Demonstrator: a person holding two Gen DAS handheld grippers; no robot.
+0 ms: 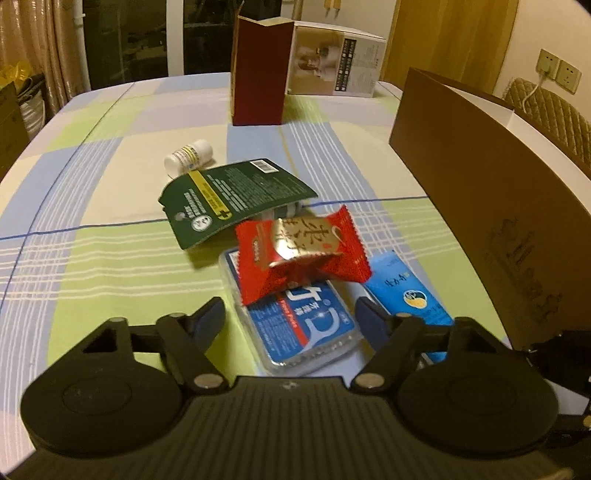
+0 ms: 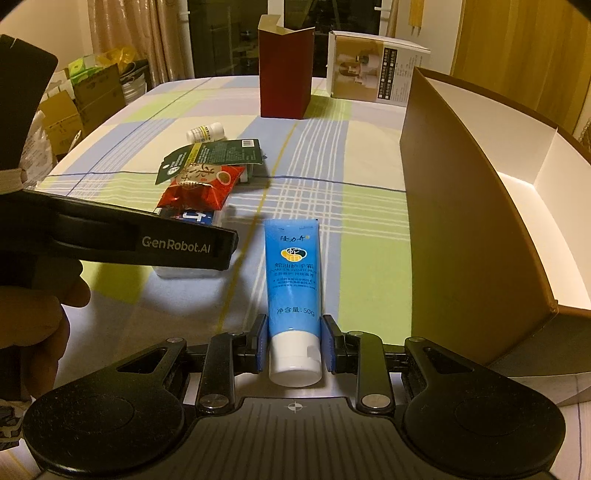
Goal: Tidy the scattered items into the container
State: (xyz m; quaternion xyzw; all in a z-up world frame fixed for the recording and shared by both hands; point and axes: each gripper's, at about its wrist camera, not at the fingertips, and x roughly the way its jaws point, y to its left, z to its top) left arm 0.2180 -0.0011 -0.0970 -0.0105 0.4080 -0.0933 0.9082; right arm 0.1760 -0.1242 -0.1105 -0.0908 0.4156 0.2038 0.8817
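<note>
Checked tablecloth (image 1: 110,236) spreads toward curtains (image 2: 125,33); right gripper (image 2: 294,341) clamps blue tube (image 2: 293,273), left gripper (image 1: 291,325) part-open, empty.

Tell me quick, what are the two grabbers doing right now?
Left gripper: open, jaws either side of the clear floss box, not pressing it.
Right gripper: shut on the blue tube, near its white cap.

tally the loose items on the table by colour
blue: 2, tube and floss box
red: 1, snack packet
green: 1, card pack
white: 1, bottle
total: 5
</note>
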